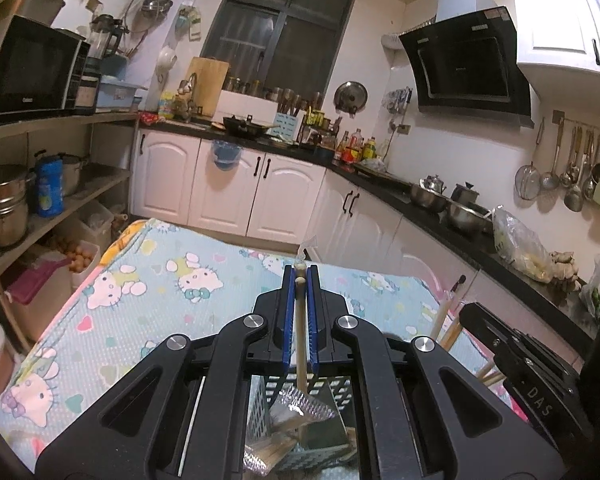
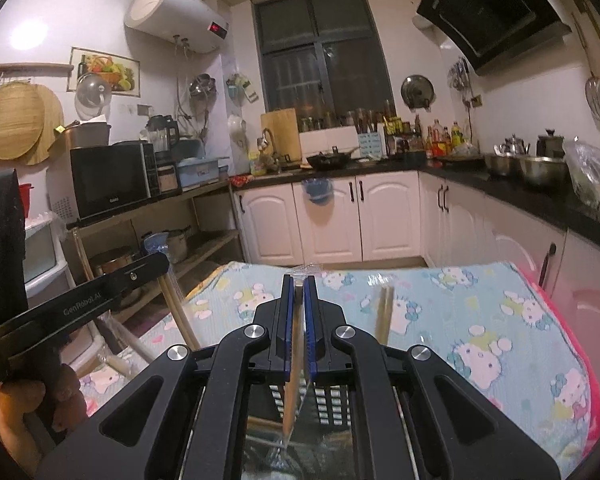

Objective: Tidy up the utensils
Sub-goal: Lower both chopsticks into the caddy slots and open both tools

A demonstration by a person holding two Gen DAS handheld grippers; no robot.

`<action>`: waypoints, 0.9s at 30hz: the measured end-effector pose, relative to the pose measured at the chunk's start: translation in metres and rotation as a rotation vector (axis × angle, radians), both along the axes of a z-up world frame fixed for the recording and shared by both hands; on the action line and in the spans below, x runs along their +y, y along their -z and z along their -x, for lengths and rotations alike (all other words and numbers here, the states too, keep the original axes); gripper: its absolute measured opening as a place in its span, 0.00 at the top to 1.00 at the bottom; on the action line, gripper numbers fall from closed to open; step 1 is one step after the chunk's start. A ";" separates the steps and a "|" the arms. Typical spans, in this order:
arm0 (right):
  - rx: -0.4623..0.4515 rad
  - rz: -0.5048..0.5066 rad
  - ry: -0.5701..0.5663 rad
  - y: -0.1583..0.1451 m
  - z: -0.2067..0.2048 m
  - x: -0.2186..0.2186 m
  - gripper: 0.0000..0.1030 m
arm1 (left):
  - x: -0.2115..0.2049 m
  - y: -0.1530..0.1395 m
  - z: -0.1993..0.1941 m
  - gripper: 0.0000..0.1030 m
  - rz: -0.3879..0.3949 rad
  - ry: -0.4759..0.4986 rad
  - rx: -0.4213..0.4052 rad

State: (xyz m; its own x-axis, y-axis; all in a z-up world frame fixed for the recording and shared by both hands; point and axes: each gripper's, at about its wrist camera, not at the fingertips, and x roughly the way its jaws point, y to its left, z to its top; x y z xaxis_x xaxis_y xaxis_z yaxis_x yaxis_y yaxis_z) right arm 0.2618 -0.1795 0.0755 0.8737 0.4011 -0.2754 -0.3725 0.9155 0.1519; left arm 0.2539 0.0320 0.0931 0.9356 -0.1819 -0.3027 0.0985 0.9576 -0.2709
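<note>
Left gripper (image 1: 300,276): clenched on a wooden utensil handle (image 1: 300,344), pinched upright between the blue pads.
Wooden utensil handle: runs down from the fingertips into the perforated basket (image 1: 336,394) below the gripper.
Right gripper (image 2: 299,280): clamped on a metal utensil (image 2: 294,368) in clear wrap.
Metal utensil: hangs steeply down from the pads, its lower end over the basket (image 2: 328,400).
Basket: sits on the cartoon-cat tabletop cloth (image 1: 140,300), directly under both grippers.
Chopsticks (image 2: 384,316): blurred, just right of the right gripper.
</note>
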 end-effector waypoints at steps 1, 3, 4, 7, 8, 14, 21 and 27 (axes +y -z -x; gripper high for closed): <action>0.012 -0.003 0.002 0.001 0.001 -0.002 0.94 | 0.000 0.001 0.000 0.99 0.001 0.003 0.006; 0.029 -0.011 -0.005 0.003 0.004 -0.004 0.94 | 0.001 0.001 0.000 0.99 0.002 0.013 0.019; 0.034 -0.013 -0.006 0.003 0.005 -0.005 0.94 | 0.001 0.001 0.001 0.99 0.004 0.018 0.025; 0.047 -0.011 -0.013 0.003 0.009 -0.005 0.94 | 0.001 0.000 0.005 0.99 -0.004 0.018 0.029; 0.053 -0.010 -0.016 0.003 0.011 -0.006 0.94 | 0.002 -0.001 0.006 0.99 -0.003 0.020 0.031; 0.081 -0.014 -0.029 0.001 0.019 -0.008 0.94 | 0.003 -0.003 0.014 0.87 -0.004 0.022 0.044; 0.109 -0.028 -0.026 0.002 0.028 -0.015 0.86 | 0.007 -0.003 0.025 0.76 0.012 0.019 0.063; 0.116 -0.028 -0.029 0.002 0.038 -0.020 0.79 | 0.007 -0.004 0.034 0.66 0.015 0.024 0.064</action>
